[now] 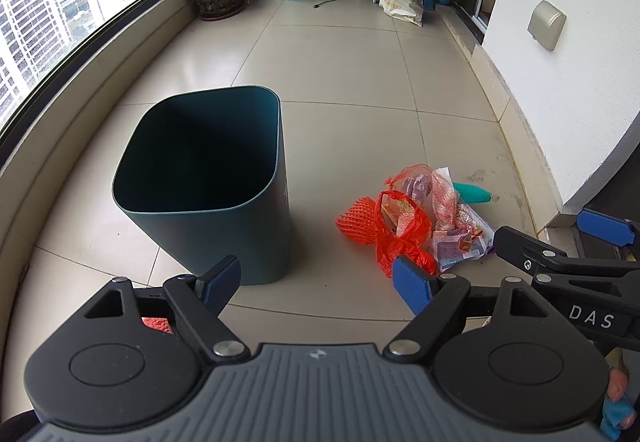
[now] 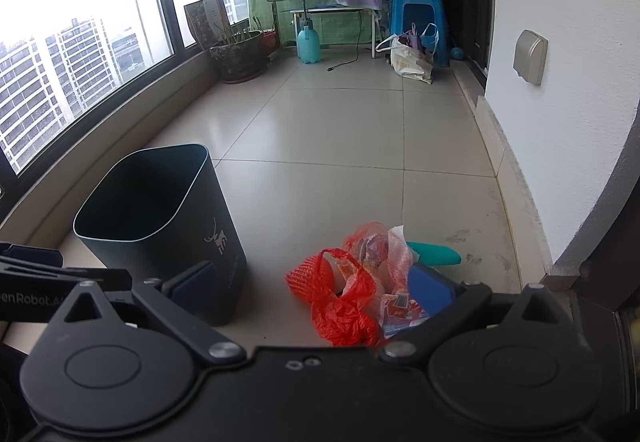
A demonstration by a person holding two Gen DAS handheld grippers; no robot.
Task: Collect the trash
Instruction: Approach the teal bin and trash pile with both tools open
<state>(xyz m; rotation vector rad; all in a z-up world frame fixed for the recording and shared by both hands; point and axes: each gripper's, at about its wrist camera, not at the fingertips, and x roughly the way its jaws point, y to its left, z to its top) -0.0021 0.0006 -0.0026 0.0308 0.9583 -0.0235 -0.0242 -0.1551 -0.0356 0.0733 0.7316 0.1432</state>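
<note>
A tiled balcony floor [image 1: 340,54] runs beside a long curved window. A dark teal plastic waste bin [image 1: 208,182] stands upright and looks empty, its inside shadowed. At about 3 o'clock from the bin, a little apart, lies the trash: a crumpled red plastic bag [image 1: 400,238], orange-red mesh netting [image 1: 358,224], printed paper wrappers [image 1: 460,242] and a teal oblong object [image 1: 472,193], all heaped together on the floor.

The left tongs [image 1: 318,284] hover low with blue pads spread wide and nothing between them. The right tongs [image 2: 316,288] are likewise fully parted and empty, poised just short of the heap at 12 o'clock.

The likely trouble: the pile is loose and tangled, so a pinch on the bag's thin film may lift only one piece, drag netting along, or scatter wrappers across the tiles. The light bin could also tip if knocked by a closing arm.
</note>
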